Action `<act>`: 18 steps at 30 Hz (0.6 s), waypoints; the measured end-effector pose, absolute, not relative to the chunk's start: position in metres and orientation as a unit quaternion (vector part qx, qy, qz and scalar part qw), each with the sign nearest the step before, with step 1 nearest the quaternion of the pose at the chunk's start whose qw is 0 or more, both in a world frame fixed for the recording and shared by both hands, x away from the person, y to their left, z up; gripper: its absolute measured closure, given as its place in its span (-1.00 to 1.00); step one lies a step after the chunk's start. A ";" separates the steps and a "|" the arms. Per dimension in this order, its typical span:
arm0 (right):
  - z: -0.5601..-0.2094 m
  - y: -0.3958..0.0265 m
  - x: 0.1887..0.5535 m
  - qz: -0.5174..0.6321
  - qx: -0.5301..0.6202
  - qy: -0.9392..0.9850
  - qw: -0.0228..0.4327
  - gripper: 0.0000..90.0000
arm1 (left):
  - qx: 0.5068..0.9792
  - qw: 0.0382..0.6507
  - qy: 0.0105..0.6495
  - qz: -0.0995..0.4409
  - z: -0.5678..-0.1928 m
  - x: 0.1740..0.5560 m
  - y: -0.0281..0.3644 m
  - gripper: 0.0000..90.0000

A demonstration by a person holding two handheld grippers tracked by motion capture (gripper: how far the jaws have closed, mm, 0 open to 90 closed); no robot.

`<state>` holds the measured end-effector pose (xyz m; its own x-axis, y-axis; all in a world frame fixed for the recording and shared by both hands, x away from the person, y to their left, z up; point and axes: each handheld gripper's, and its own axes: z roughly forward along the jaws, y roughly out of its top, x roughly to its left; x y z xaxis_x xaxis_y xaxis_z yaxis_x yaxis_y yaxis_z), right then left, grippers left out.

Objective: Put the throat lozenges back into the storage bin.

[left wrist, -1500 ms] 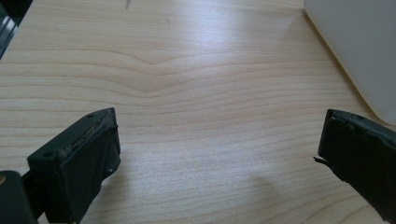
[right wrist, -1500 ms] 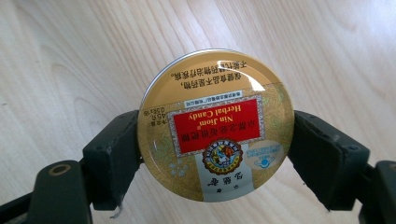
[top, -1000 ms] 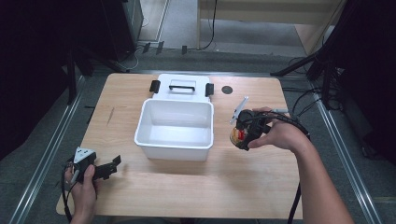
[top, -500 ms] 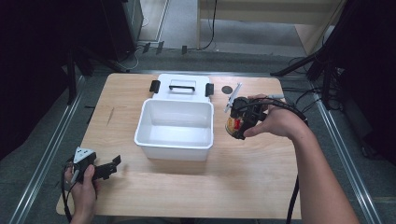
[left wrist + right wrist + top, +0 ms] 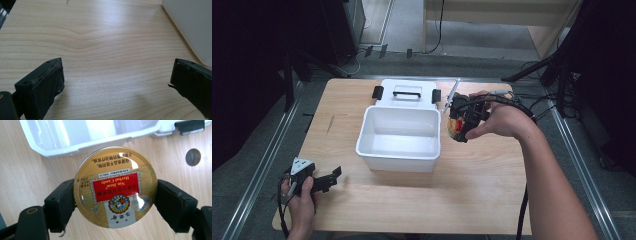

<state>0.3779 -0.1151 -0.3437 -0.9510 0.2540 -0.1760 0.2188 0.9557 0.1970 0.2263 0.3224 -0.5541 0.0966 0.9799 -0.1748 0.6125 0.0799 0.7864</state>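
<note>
Right gripper view looks along the right gripper (image 5: 115, 202), whose two black jaws are clamped on the rim of a round gold candy tin (image 5: 115, 187) from either side; the tin's lid faces the camera with its red label upside down, and the tin's underside and body are hidden behind the lid. Beyond the tin lies the near wall of a white plastic bin (image 5: 75, 142), cut off by the top edge, with a black latch (image 5: 188, 125) of its lid to the upper right and a small dark round spot (image 5: 193, 157) on the tabletop (image 5: 22, 177) just past the right jaw. High view shows the same tin (image 5: 455, 125) as a small, blurred patch in the right gripper (image 5: 462, 122), held above the tabletop just beside the bin's (image 5: 399, 134) right wall, much of the gripper covered by the person's hand. The left gripper (image 5: 324, 181) rests low near the tabletop's front left corner, well apart from the bin. Left gripper view shows its jaws standing wide apart over bare wood with nothing between them, and a corner of the bin (image 5: 192, 27) cut off at the upper right.
</note>
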 end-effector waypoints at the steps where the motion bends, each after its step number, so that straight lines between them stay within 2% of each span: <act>1: -0.343 -0.114 0.378 0.088 0.120 0.984 0.100 -0.54 | 0.634 0.382 0.628 0.240 -0.554 0.226 0.322 -1.00; 18: -0.341 -0.076 0.384 0.088 0.093 0.987 0.099 -0.54 | 0.634 0.383 0.627 0.239 -0.554 0.226 0.323 -1.00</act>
<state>0.3844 -0.0764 -0.3406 -0.9630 0.2011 -0.1792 0.1660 0.9670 0.1931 0.2263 0.3225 -0.5541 0.0982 0.9793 -0.1768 0.6127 0.0805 0.7862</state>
